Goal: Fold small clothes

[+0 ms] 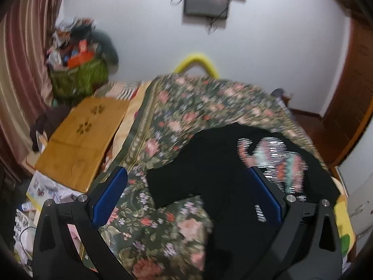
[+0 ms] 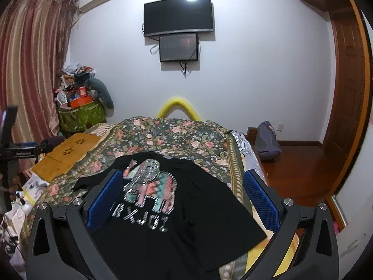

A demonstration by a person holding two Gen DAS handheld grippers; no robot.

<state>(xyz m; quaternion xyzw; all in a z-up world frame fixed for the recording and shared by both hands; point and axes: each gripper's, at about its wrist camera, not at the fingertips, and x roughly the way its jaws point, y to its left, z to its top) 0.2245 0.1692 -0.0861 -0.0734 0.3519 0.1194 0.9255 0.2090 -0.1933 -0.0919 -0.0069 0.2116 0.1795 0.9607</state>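
Right wrist view shows the right tool [image 2: 183, 200] released, jaws spread wide over the black T-shirt [image 2: 167, 210], which lies print-up and flat on the floral bedspread [image 2: 186, 135]. The left tool [image 1: 186, 198] is likewise spread and empty, hovering above the shirt's left sleeve [image 1: 167, 186]. A good fold probably starts with each tool pinching a matching edge, sleeve and hem, keeping the cloth taut. Both tools point forward along the bed, tilted downward.
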